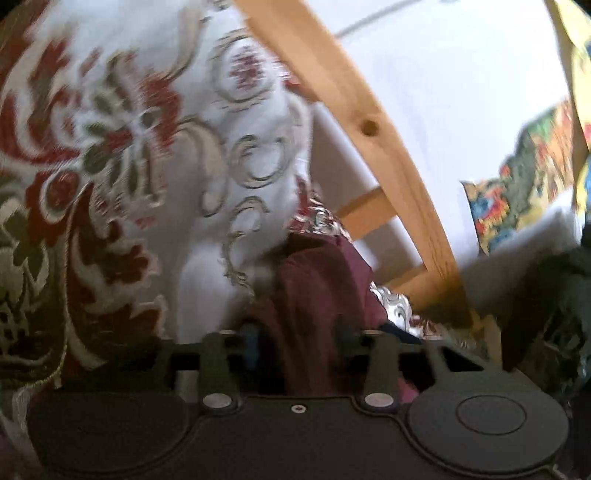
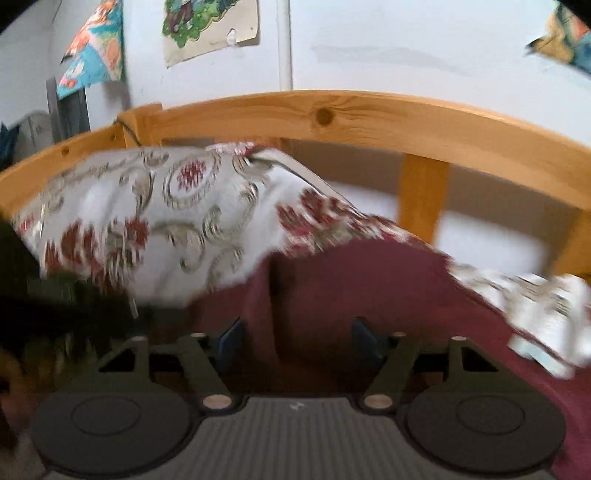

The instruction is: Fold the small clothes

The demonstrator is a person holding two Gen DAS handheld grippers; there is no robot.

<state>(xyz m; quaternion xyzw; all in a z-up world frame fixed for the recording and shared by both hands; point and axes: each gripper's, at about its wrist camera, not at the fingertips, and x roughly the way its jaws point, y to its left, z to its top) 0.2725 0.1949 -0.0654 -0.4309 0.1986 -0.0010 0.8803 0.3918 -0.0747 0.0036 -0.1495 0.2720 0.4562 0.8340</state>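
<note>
Maroon garment [image 2: 369, 291] heaped on the bed, against a red-patterned white pillow [image 2: 155, 206]. Right gripper [image 2: 297, 339] gaping wide over it, pads clear of cloth. Left gripper [image 1: 297, 345] parted too, maroon fabric between the fingers, grip impossible to tell through blur. Wooden bed frame [image 2: 332, 114] behind.

We can read no text, label, brand or number in either view. The colourful paper pictures [image 2: 208, 27] pinned to the white wall show only blurred drawings, and we make out no lettering on them.
</note>
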